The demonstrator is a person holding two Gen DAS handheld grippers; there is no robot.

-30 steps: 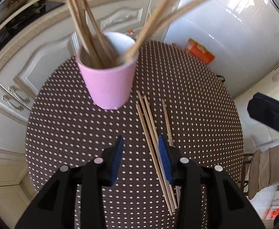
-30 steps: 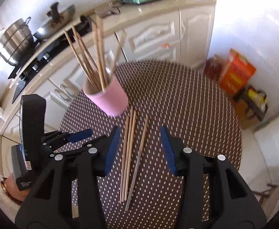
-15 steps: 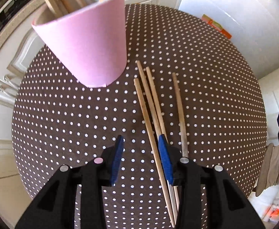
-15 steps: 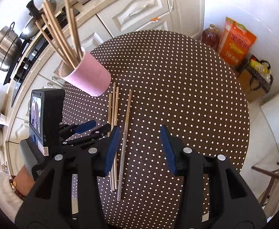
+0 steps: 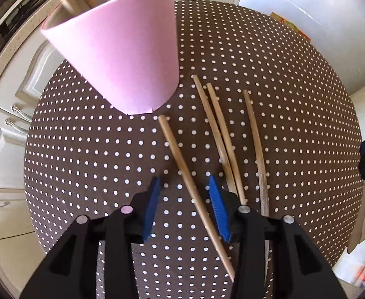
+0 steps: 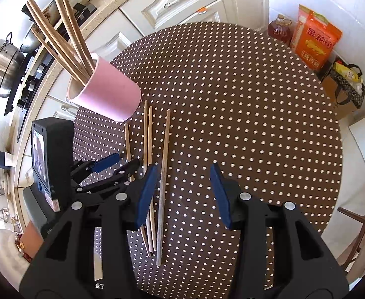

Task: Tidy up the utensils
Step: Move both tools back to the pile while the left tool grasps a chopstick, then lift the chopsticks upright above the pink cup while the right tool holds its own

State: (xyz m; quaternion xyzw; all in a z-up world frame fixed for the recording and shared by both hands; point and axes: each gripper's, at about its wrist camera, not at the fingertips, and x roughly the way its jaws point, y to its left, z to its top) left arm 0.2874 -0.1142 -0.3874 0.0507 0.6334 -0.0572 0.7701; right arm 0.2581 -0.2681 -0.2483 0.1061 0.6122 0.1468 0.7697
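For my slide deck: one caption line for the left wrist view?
Open left gripper straddles one chopstick beside a pink cup on the dotted table.

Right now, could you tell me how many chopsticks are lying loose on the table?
4. One lies apart nearest the cup, running between the left fingers; two lie side by side right of it; the fourth lies farthest right.

Round brown polka-dotted table [image 6: 257,114] bearing a pink cup [image 6: 107,94] and four loose chopsticks [image 6: 163,182].
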